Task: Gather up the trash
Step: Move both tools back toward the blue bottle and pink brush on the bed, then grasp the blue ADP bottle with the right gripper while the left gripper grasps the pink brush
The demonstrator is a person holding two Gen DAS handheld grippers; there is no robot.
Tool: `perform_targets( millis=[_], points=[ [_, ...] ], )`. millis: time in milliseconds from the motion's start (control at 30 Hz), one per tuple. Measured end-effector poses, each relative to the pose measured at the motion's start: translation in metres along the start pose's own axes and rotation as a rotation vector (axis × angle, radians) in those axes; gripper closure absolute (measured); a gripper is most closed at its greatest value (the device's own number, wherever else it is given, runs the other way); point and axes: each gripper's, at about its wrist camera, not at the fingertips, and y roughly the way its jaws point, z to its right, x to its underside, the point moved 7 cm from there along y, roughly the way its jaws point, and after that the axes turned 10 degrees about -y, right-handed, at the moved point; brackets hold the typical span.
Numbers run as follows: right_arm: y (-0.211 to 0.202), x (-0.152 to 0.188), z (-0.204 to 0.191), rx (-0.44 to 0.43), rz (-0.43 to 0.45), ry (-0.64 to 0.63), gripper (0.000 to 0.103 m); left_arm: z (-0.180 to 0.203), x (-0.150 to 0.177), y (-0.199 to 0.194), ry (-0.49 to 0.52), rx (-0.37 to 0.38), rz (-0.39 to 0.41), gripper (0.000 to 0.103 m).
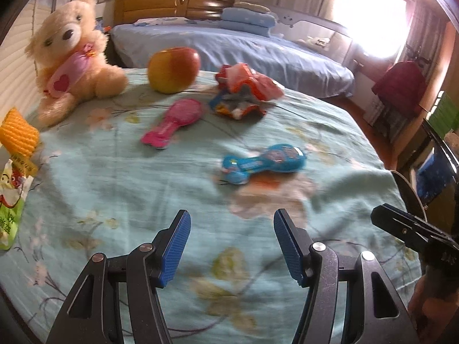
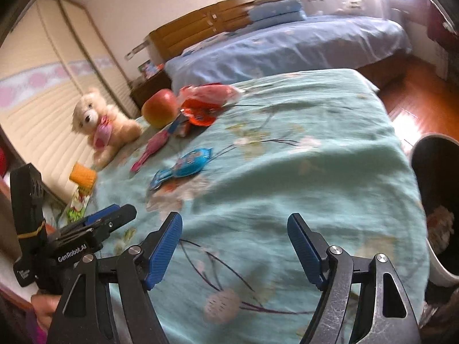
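Here, two hand-held grippers hang over a bed strewn with wrappers.

Left gripper (image 1: pixel 232 246): at the bottom of its own view, blue pads spread well apart, nothing between them, only the floral teal bedspread (image 1: pixel 143 189) beneath.

Right gripper (image 2: pixel 235 249): at the bottom of its view, jaws wide and empty over the same cover; its black tip also shows at the right edge of the left view.

Blue wrapper (image 1: pixel 262 162): centre of the left view, above and slightly right of the left gripper's gap, apart from the pads; in the right view it lies left of centre, above the left pad.

Pink wrapper (image 1: pixel 172 123): further up the frame, left of the blue one.

Red crumpled wrapper (image 1: pixel 243 91): upper centre, just right of the apple (image 1: pixel 173 70).

Green pouch (image 1: pixel 11 200): left edge of the left view, below a yellow foam net (image 1: pixel 18 132).

Teddy bear (image 1: pixel 70 57): upper left, sitting on the bedspread.

Bin (image 2: pixel 436 209): dark inside, pale outside, at the right edge of the right view, beside the bed; something pale lies in it.
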Motion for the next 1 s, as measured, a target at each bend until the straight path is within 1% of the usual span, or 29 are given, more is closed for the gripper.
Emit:
perform_targets(
  millis=[267, 467, 633, 767, 1000],
  points=[
    [0.024, -0.013, -0.025, -0.049, -0.041, -0.126, 0.026, -0.025, -0.017, 0.015, -0.012, -0.045, 0.000, 0.043],
    [0.047, -0.020, -0.036, -0.067, -0.080, -0.199, 0.026, -0.039, -0.032, 0.032, -0.008, -0.078, -0.010, 0.043],
    [0.067, -0.028, -0.045, -0.093, -0.121, -0.286, 0.026, -0.050, -0.053, 0.052, 0.001, -0.105, -0.018, 0.043],
    [0.084, -0.039, -0.050, -0.121, -0.151, -0.356, 0.026, -0.058, -0.069, 0.071, -0.003, -0.110, -0.042, 0.043],
    [0.111, -0.052, -0.058, -0.145, -0.200, -0.509, 0.025, -0.057, -0.094, 0.101, 0.055, -0.116, -0.064, 0.043]
  ],
)
